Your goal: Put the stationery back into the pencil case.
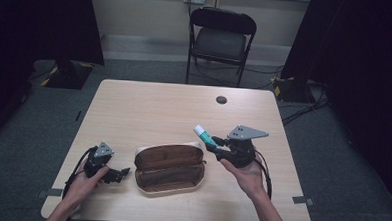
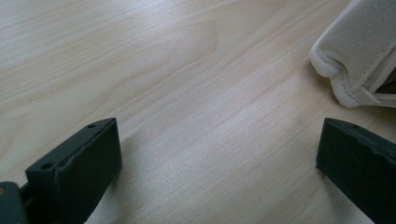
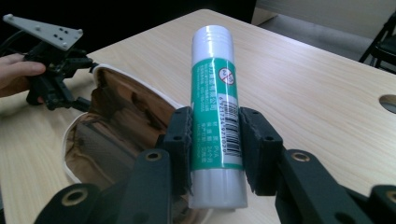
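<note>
A green-and-white cylindrical glue stick [image 3: 215,116] sits clamped between the jaws of my right gripper [image 3: 215,144], lifted above the pale wooden worktop [image 1: 154,108] toward its right edge, white cap pointing away from me. Just left of it, near the front edge, an open oval pencil case [image 1: 169,168] with a cream fabric shell and brown lining lies flat. My left gripper [image 2: 217,158] rests low by the front-left corner, jaws spread wide apart and empty, just beside the case's cream edge.
</note>
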Tool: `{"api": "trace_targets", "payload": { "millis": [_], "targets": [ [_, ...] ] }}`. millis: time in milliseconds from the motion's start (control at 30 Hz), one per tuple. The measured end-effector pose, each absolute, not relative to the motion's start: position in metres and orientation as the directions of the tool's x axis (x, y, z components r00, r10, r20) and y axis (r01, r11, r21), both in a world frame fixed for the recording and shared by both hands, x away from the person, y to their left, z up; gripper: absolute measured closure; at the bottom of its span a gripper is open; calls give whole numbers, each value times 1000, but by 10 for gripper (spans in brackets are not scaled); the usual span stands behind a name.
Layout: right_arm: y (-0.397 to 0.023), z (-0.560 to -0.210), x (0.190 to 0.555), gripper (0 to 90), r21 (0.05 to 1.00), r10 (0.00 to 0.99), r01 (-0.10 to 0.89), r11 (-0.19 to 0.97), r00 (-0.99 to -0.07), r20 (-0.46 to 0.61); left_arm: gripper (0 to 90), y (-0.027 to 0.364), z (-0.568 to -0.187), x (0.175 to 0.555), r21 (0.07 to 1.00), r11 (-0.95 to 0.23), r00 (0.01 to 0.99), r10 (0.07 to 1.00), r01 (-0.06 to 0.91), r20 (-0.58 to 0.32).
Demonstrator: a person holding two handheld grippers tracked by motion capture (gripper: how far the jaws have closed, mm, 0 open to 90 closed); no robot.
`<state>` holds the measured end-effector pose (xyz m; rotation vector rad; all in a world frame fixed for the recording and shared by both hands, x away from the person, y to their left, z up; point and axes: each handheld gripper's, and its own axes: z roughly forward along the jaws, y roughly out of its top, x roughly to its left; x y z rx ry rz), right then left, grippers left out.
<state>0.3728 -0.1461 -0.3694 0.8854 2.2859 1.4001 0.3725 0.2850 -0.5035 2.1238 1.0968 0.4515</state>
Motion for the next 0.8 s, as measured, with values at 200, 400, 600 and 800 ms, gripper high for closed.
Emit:
{"api": "trace_targets", "payload": {
  "millis": [200, 400, 600, 800],
  "targets": [
    [-127, -369, 364, 663, 880, 598, 308, 362, -801, 34, 0, 285, -503, 373, 715, -402, 582, 813, 572, -8],
    [-106, -375, 358, 662, 867, 546, 291, 405, -837, 26, 0, 285, -503, 373, 715, -402, 582, 813, 571, -8],
    [-86, -380, 352, 663, 851, 490, 260, 457, -872, 3, 0, 285, -504, 373, 715, -402, 579, 815, 573, -6],
    [-68, -390, 349, 662, 841, 427, 241, 484, -904, 13, 0, 285, -503, 374, 713, -407, 579, 815, 571, 1]
  ]
}}
